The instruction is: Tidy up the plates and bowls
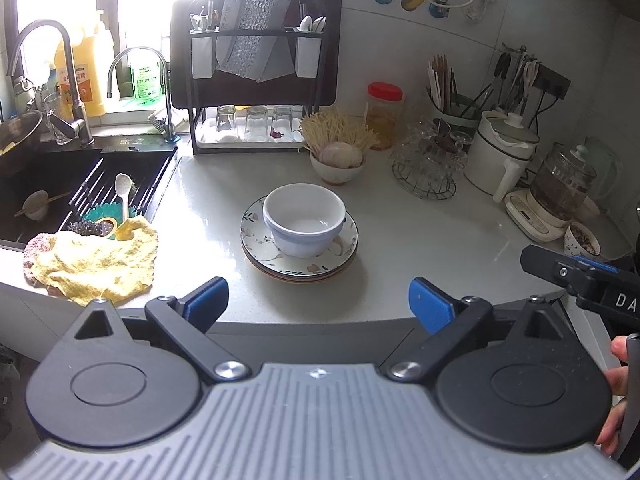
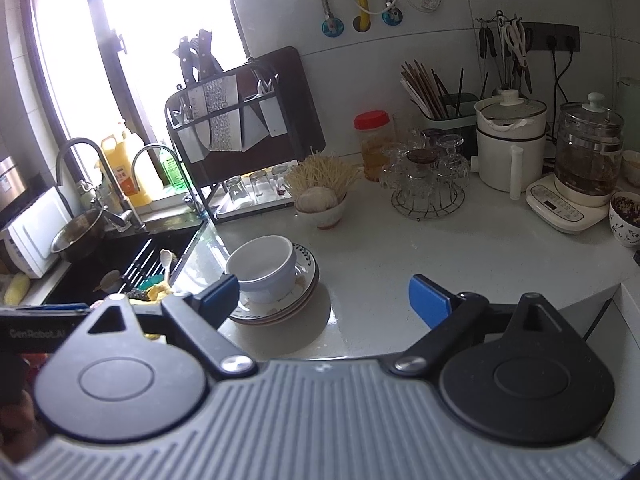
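A white bowl (image 1: 304, 220) stands upright on a stack of patterned plates (image 1: 256, 236) in the middle of the pale counter. My left gripper (image 1: 318, 304) hangs open just in front of the stack at the counter's near edge, nothing between its blue pads. In the right wrist view the same bowl (image 2: 264, 268) and plates (image 2: 304, 296) lie left of centre. My right gripper (image 2: 324, 300) is open and empty; its left pad sits in front of the bowl's near side, apart from it. The right gripper's body (image 1: 580, 276) shows at the right edge of the left wrist view.
A dark sink (image 1: 60, 184) with a spoon, a small bowl and a yellow cloth (image 1: 96, 264) lies left. Behind stand a knife and glass rack (image 1: 256, 80), a bowl of garlic (image 1: 340, 164), a red-lidded jar (image 1: 384, 116), a wire basket of glasses (image 1: 428, 164), a white pot (image 1: 500, 152) and a kettle (image 1: 560, 188).
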The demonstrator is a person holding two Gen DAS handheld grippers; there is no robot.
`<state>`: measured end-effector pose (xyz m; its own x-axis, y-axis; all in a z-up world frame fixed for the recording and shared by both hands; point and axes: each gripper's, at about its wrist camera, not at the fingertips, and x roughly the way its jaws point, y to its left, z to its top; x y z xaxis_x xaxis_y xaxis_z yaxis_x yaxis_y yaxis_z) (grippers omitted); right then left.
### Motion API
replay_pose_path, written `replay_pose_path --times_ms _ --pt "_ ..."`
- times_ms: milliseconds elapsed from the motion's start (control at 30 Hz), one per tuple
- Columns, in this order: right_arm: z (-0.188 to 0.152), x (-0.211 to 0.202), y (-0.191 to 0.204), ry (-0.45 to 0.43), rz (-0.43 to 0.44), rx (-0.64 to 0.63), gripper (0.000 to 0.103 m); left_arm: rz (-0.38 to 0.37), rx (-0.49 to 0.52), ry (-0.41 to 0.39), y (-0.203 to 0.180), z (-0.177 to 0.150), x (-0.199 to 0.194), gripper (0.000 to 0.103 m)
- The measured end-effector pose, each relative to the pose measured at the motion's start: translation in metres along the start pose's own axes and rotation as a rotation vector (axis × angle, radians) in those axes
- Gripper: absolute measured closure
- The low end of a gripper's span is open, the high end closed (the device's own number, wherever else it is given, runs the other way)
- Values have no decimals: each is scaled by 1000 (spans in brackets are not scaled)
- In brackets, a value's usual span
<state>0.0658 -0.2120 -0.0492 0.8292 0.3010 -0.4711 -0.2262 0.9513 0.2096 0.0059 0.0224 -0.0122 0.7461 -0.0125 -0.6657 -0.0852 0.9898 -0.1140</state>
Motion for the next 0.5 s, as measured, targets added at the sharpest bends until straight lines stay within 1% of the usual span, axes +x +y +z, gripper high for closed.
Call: replay_pose_path --times_ms 200,433,500 --pt "0 1 -1 10 4 -1 10 -15 -2 7 -1 0 0 4" --pt "2 2 -1 19 8 -14 10 -14 -6 -3 -1 1 -1 5" --pt "2 2 -1 19 8 -14 10 -4 -6 -8 -2 1 -2 5"
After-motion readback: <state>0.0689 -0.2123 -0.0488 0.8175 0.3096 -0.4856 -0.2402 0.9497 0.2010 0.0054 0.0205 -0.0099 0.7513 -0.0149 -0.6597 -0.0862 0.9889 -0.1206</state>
